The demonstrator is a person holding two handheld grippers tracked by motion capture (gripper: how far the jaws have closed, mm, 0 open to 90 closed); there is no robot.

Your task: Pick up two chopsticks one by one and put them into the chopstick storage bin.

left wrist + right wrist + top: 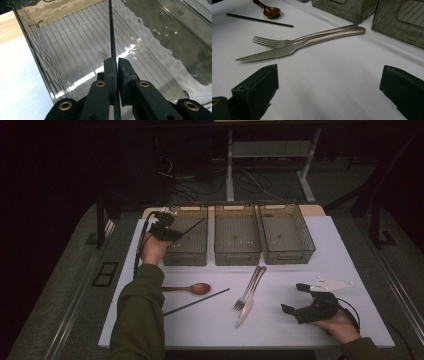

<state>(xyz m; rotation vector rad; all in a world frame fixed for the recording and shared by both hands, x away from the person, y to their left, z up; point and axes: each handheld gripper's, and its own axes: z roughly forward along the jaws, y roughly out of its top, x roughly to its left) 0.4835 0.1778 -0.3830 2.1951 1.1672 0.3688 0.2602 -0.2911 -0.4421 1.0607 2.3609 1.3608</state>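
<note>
Chopstick [111, 37]: thin, black, straight; pinched in left tool [117, 63]

A dim room is seen. A white-topped rectangular table [350, 270] is set on grey carpeted floor [60, 300]. Beyond its far edge, white metal desk legs [230, 165] and tangled dark cables [200, 182] are lit faintly.

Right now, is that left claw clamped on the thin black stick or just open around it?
Clamped. The left claw has both pads pressed against the black stick, which pokes out over the left bin.
</note>
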